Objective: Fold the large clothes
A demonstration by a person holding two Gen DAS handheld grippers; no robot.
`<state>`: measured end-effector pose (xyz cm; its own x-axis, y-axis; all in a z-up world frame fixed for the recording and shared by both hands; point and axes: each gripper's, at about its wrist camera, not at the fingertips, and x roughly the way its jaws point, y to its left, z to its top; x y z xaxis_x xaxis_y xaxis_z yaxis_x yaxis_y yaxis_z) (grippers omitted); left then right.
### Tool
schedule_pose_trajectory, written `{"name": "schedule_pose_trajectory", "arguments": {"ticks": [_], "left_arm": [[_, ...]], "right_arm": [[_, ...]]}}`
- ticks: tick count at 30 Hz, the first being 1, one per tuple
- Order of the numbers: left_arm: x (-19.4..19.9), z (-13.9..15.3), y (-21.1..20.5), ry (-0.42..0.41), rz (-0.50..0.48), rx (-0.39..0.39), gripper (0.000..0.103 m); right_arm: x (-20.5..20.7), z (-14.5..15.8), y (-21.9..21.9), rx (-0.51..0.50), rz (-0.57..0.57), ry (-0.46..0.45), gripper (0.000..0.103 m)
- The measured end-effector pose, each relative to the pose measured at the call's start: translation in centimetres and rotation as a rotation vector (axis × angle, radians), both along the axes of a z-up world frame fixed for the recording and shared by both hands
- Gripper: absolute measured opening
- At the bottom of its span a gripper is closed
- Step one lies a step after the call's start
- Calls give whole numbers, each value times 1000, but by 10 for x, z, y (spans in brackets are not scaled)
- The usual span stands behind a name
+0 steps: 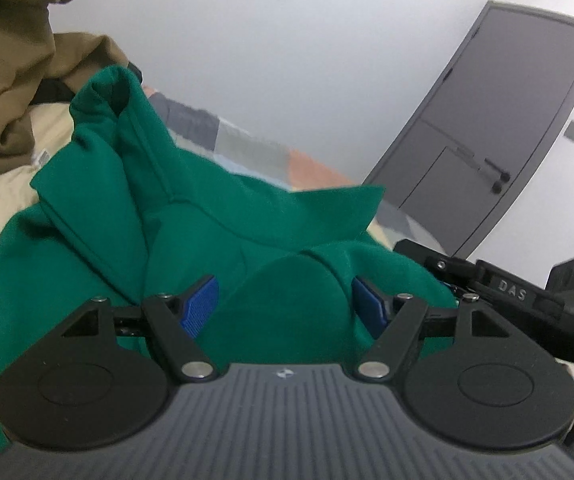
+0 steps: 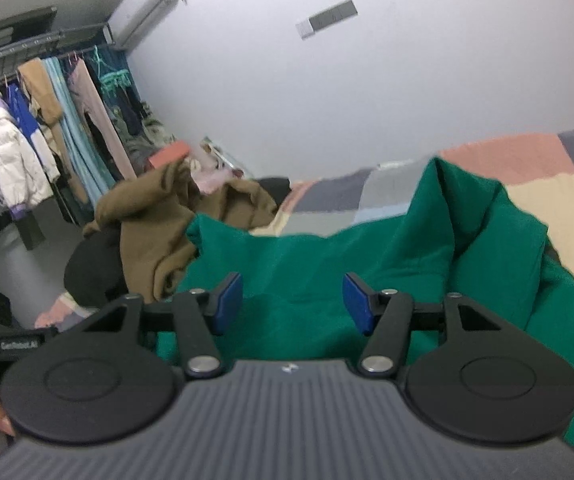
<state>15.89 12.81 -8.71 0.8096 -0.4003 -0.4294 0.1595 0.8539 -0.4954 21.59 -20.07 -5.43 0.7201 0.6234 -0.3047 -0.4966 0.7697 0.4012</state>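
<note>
A large green garment [image 1: 191,208] lies rumpled on the bed, with raised folds at its far side. It also fills the middle of the right wrist view [image 2: 367,248]. My left gripper [image 1: 285,304] is open, its blue pads [image 1: 201,306] on either side of a rounded green fold just above the cloth. My right gripper [image 2: 293,300] is open and empty, low over the green cloth. The other gripper's black body [image 1: 527,292] shows at the right of the left wrist view.
A brown garment [image 2: 155,220] lies heaped beside the green one, also at the left wrist view's top left [image 1: 11,80]. The patchwork bedcover [image 2: 527,160] runs behind. A grey door [image 1: 499,120] and a clothes rack [image 2: 47,120] stand beyond.
</note>
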Motion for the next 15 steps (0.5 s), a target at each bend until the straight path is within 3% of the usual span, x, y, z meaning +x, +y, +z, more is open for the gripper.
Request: {"name": "schedule_pose_trajectory", "arguments": {"ticks": [4, 15], "left_arm": [[5, -9, -7, 30, -12, 23, 77], [17, -36, -27, 160, 6, 158, 77]], "right_arm": [[4, -11, 4, -51, 9, 63, 40], [3, -53, 24, -270, 30, 149, 35]]}}
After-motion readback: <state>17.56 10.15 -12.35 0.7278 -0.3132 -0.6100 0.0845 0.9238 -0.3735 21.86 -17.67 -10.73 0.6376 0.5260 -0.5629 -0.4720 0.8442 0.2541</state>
